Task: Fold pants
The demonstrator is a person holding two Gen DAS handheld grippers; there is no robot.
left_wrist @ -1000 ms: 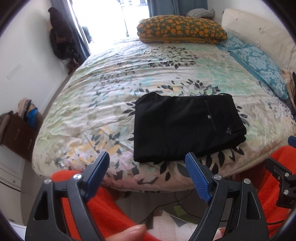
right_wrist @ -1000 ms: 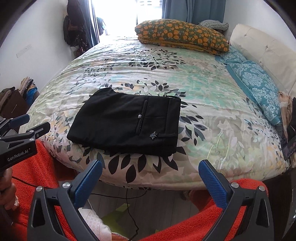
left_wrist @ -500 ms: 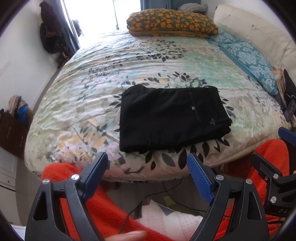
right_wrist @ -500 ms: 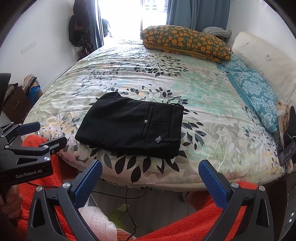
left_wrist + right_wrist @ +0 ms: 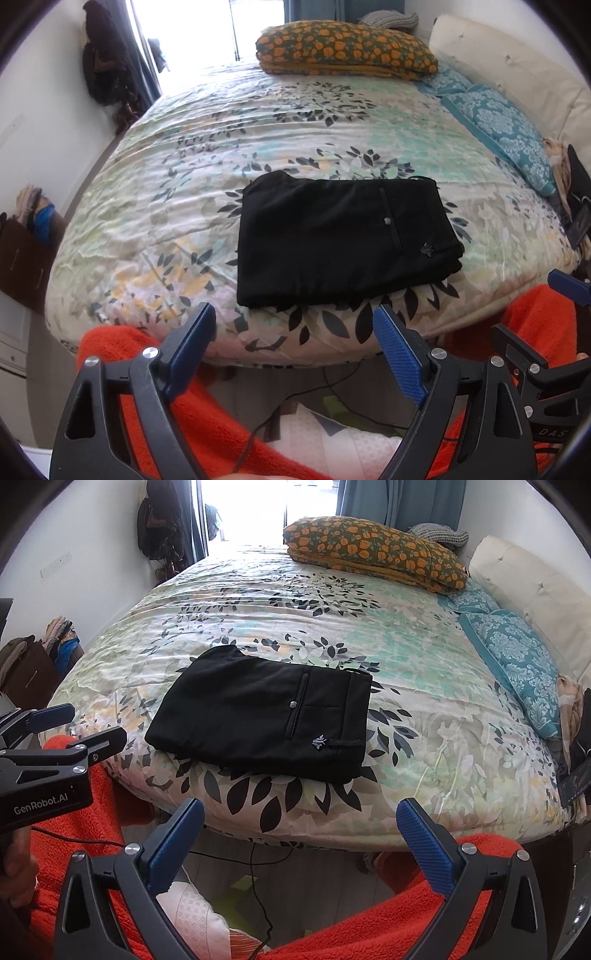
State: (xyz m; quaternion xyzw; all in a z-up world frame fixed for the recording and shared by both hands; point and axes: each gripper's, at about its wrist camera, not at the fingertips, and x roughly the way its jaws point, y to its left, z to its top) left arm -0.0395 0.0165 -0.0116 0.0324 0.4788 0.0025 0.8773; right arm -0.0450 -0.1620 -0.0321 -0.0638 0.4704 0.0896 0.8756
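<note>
The black pants (image 5: 343, 243) lie folded into a flat rectangle on the bed (image 5: 184, 192), ahead of both tongs. Your left gripper (image 5: 295, 332) and right gripper (image 5: 303, 827) are spread wide, grasping nothing; folding looks complete.

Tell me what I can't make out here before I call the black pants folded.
- Black pants: the layers underneath and the leg ends are covered by the top panel in both views, so the fold count is unknown.
- Small emblem by the pocket: too small to read.
- Left gripper and right gripper: both open and off the bed, with the handles cut off by the bottom edge.
- Window: washed out by glare.
</note>
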